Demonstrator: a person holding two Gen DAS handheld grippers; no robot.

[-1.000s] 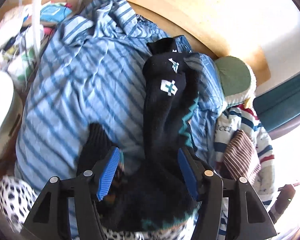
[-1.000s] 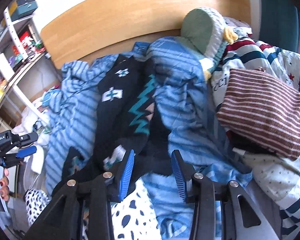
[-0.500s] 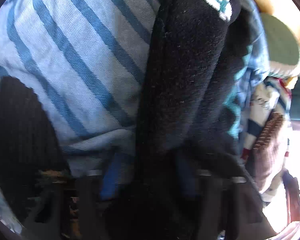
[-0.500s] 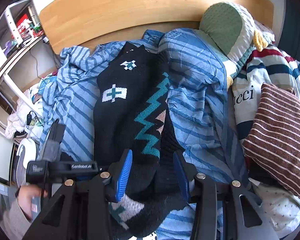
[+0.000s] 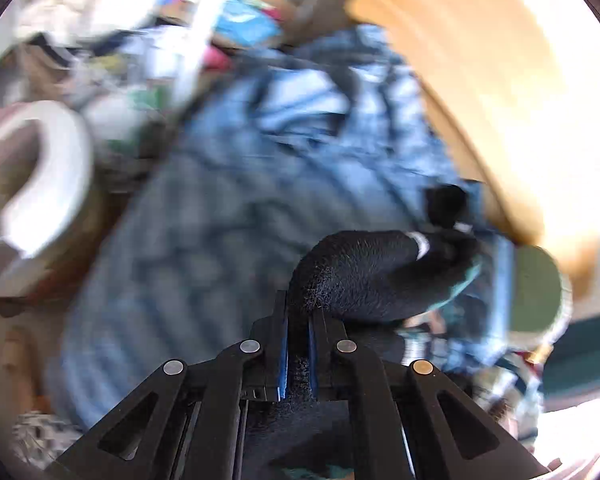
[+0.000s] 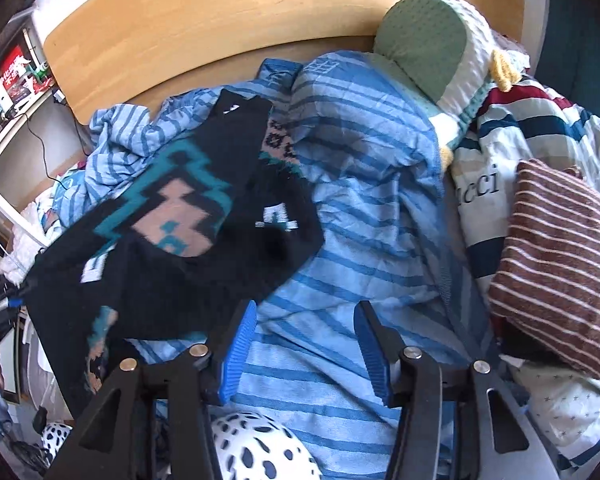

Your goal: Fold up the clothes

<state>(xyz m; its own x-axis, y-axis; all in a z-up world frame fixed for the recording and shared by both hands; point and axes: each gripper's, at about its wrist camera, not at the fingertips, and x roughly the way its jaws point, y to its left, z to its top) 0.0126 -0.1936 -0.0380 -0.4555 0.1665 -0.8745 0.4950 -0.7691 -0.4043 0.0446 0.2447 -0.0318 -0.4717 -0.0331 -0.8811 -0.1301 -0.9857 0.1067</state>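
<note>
1. While my left gripper [image 5: 298,334] stays clamped on the black patterned sweater [image 5: 372,276], its left wrist view shows that fabric stretching from the pads toward the wooden headboard [image 5: 480,92].
2. From the right wrist view, my right gripper [image 6: 306,350] has just been opening, nothing between its fingers; the sweater [image 6: 188,240] lies bunched below the headboard [image 6: 236,12], long axis slanting away from it. Folding looks barely begun.

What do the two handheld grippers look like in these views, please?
Both the left gripper and the right gripper have matte black angular linkage arms with triangular cut-outs, round silver pivot pins and two fingers lined with ribbed blue pads.
</note>
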